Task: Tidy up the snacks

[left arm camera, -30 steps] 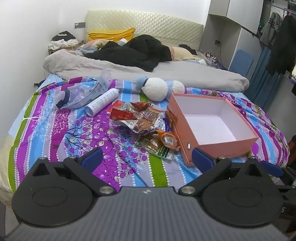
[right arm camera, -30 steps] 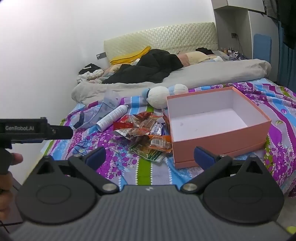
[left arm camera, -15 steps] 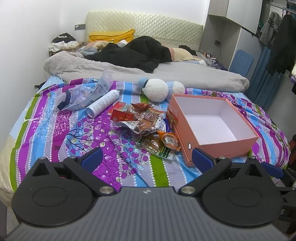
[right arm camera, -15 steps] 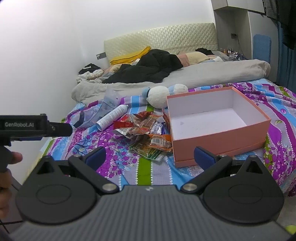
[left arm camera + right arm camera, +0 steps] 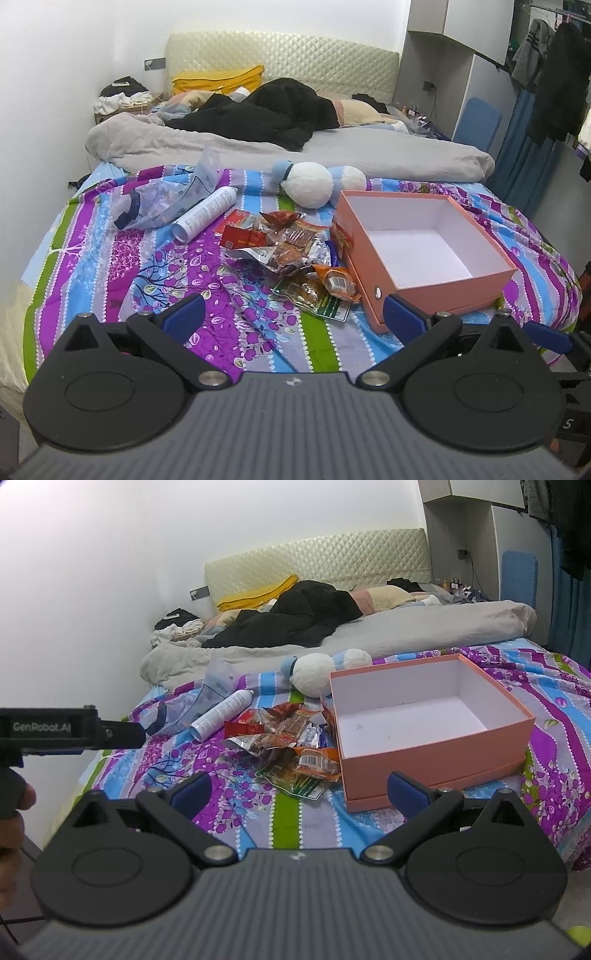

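**Snacks lie ahead of both grippers, box to their right**

The left gripper [image 5: 291, 314] and right gripper [image 5: 299, 790] both hang short of the bed's near edge, jaws spread wide and holding nothing. Neither touches anything.

The snacks [image 5: 291, 251] sit in a loose heap on the striped sheet [image 5: 155, 266], straight ahead of the left gripper and slightly left of centre for the right one [image 5: 291, 742]. The heap runs roughly from far-left to near-right, ending at a green-edged packet [image 5: 317, 299] and an orange packet [image 5: 338, 282] nearest the jaws. The orange packet lies just beside the near corner of the pink box [image 5: 373, 266], which stands open and empty, touching the heap's right side.

By my reading, the sorting has not begun: every packet is outside the box. The move ahead is a forward reach, then a short carry to the right. From these views I cannot tell which gripper is nearer; the left one faces the heap squarely, while the right one faces more toward the box [image 5: 432, 753].

A white spray can [image 5: 205, 214], a clear bag [image 5: 162, 203] and a plush toy [image 5: 308, 182] lie beyond the heap, out of the path.
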